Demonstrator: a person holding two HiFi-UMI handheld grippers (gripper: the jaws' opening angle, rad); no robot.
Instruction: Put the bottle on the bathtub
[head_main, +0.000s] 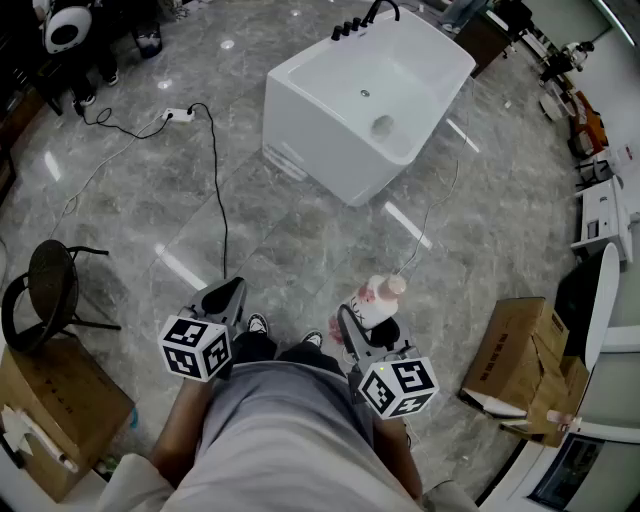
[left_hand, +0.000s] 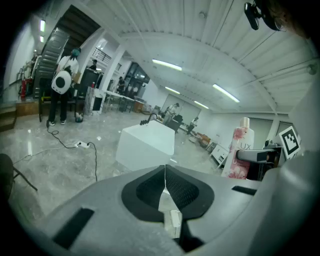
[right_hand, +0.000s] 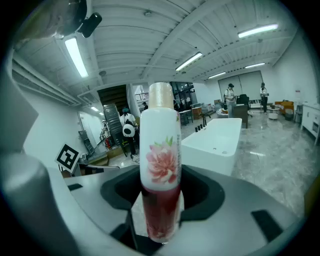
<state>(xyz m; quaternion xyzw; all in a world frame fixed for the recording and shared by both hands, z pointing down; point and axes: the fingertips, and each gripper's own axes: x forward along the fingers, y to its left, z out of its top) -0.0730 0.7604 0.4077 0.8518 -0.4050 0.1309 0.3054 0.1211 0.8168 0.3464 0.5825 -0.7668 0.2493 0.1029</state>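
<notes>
A white bottle (right_hand: 161, 150) with a pink flower print, a dark red lower part and a beige cap stands upright between the jaws of my right gripper (right_hand: 160, 200), which is shut on it. From the head view the bottle (head_main: 376, 302) sticks out ahead of the right gripper (head_main: 368, 328), low and right of centre. The white bathtub (head_main: 365, 95) with black taps stands on the floor well ahead, apart from both grippers. My left gripper (head_main: 225, 300) is shut and holds nothing; its jaws meet in the left gripper view (left_hand: 165, 192). The bottle (left_hand: 240, 150) shows at that view's right.
A black cable with a power strip (head_main: 178, 114) runs over the grey marble floor to the left. A dark chair (head_main: 50, 290) and a cardboard box (head_main: 60, 415) stand at the lower left. More cardboard boxes (head_main: 520, 365) lie at the right. People stand far off in the hall.
</notes>
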